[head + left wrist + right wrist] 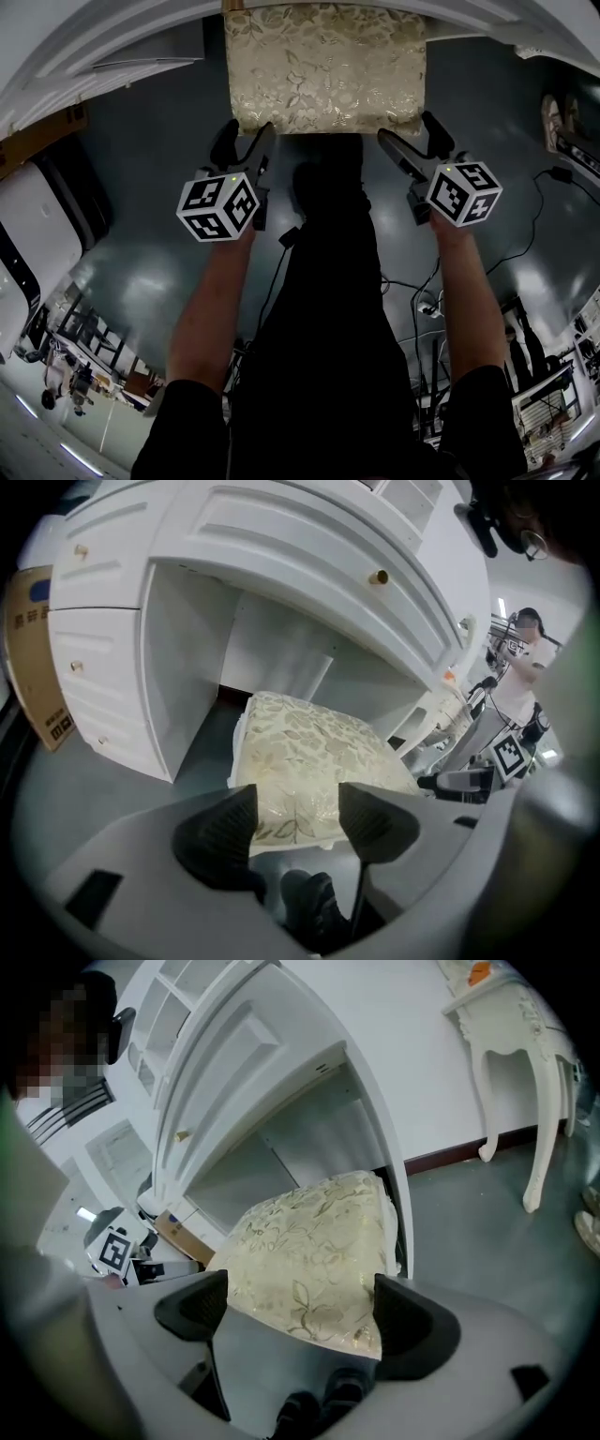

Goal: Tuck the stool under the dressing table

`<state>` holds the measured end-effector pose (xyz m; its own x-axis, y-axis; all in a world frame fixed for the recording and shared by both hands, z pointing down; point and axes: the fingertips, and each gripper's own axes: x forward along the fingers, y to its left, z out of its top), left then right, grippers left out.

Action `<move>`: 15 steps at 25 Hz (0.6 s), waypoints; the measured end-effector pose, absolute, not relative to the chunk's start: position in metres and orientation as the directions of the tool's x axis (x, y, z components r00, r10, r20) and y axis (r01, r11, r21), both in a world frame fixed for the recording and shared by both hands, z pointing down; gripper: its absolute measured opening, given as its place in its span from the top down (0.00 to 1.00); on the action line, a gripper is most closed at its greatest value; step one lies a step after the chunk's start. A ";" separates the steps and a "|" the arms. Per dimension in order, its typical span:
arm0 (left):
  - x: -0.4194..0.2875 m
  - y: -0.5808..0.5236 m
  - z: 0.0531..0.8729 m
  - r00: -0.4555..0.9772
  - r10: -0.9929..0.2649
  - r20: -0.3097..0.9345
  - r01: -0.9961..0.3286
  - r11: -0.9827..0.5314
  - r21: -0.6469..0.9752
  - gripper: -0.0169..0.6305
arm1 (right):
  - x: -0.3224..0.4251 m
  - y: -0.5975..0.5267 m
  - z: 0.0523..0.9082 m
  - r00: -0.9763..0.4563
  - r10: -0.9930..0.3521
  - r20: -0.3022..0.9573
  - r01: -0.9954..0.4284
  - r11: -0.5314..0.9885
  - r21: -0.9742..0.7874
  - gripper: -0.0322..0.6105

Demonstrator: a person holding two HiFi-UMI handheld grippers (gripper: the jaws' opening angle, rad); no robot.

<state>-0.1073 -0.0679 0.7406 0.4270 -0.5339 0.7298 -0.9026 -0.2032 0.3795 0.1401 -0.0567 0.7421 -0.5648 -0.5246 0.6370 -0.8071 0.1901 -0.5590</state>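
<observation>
The stool (323, 66), topped with a cream floral cushion, stands partly under the white dressing table (122, 37), its front edge still out on the grey floor. My left gripper (246, 141) hovers just off the stool's front left corner, jaws apart with nothing between them. My right gripper (410, 133) hovers off the front right corner, open wide and empty. In the left gripper view the stool (309, 752) sits in the table's knee opening (281, 546) beyond the left gripper (298, 827). The right gripper view shows the stool (314, 1241) ahead of the right gripper (302, 1312).
A cardboard box (33, 658) leans by the table's left drawers. A white side table with curved legs (511, 1063) stands to the right. Cables (422, 291) trail over the floor on the right. The person's dark trousers (328, 281) fill the middle.
</observation>
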 end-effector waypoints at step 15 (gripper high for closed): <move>-0.105 -0.064 0.760 0.415 -0.471 0.778 -0.909 -0.197 0.366 0.84 | 0.138 -0.037 0.753 -0.552 -0.508 0.661 -0.813 0.151 -0.563 0.72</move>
<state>-0.1054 -0.0637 0.7602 0.4154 -0.4708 0.7783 -0.9094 -0.1966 0.3665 0.1380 -0.0374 0.7527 -0.5523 -0.5077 0.6612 -0.8127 0.1510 -0.5628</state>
